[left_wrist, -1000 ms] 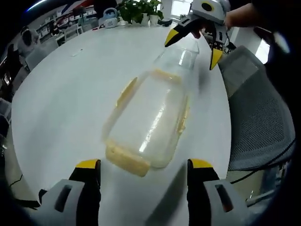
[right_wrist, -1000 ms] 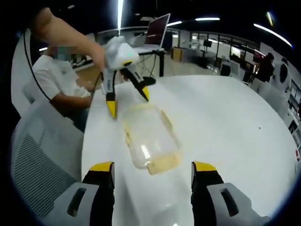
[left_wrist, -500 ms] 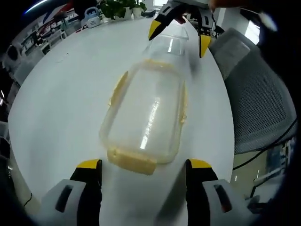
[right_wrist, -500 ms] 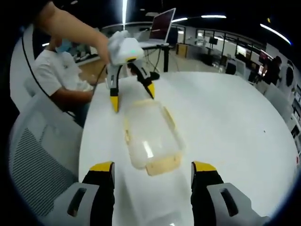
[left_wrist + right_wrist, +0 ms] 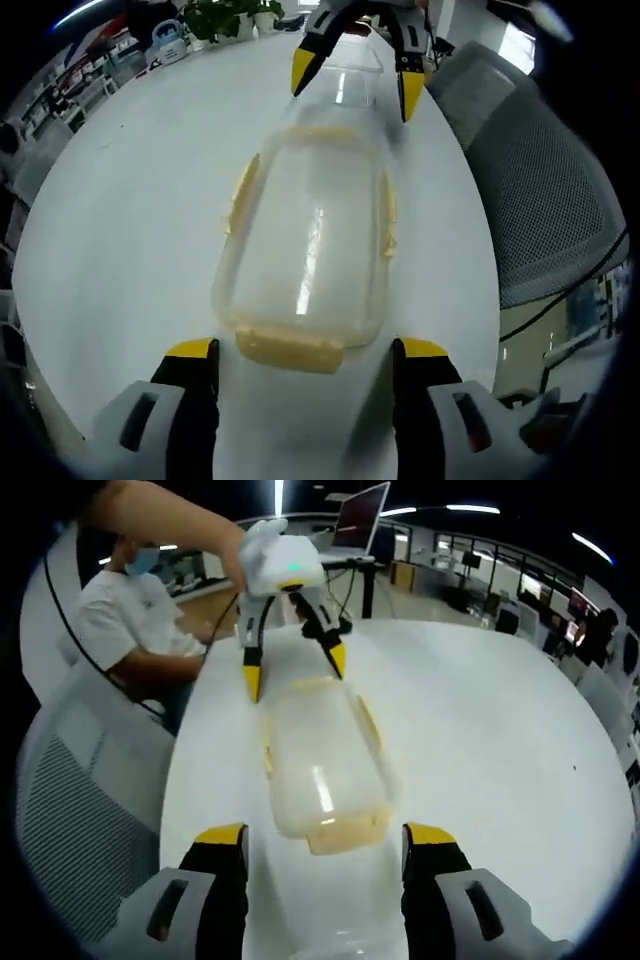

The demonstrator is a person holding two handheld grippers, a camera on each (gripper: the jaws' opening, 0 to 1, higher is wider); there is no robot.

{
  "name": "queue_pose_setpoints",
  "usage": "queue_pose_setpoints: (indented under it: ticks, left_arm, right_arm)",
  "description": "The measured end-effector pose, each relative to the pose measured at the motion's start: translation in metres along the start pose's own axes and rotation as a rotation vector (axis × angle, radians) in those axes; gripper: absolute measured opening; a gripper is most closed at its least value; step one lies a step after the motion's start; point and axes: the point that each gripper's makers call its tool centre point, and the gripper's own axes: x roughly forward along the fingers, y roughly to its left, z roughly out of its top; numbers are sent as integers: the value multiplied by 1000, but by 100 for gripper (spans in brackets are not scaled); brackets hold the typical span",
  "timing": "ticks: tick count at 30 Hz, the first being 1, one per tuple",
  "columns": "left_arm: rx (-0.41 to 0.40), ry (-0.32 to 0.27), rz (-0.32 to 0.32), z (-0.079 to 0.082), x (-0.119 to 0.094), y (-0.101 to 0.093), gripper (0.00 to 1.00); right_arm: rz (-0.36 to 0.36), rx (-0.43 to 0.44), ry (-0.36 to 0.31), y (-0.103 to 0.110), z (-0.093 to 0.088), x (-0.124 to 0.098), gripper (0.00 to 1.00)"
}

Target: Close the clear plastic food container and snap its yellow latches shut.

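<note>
Clear, thin plastic makes up the container [image 5: 305, 235], so I judge it light, a little flexible in the walls and lid, and slick enough to skate on the smooth white bench [image 5: 130, 200] if pushed from one end alone. The sensible hold is to brace one short end while pressing the latch at the other; the latches are the stiffest parts and the places to push.

In the left gripper view, the left tongs [image 5: 305, 370] stand apart, empty, their yellow tips flanking the near end latch [image 5: 290, 350] without clearly touching it. The container lies lengthwise away from them, near the bench edge beside a grey mesh chair [image 5: 530, 180]. Its lid looks seated, though I cannot tell if it is pressed home. Yellow side latches [image 5: 240, 190] run along both long sides and appear flared outward, not snapped. The right tongs [image 5: 350, 70] hang over the far end, apart and empty.

In the right gripper view, the same container [image 5: 320, 770] lies between both tongs, with the right tongs [image 5: 322, 852] flanking its yellow end latch [image 5: 345, 835] and the left tongs [image 5: 295, 665] spread at the other end.
</note>
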Motion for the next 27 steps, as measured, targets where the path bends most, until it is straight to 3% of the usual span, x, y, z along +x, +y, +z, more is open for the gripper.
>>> queue_pose_setpoints:
  ticks: [14,27]
  left_arm:
    - [37,21,-15,-3,-2,4,70]
    - [58,36,-24,-7,-2,7,70]
  right_arm:
    - [30,-80,77,-6,-3,15,59]
    - [54,-96,139,-11,-12,27,56]
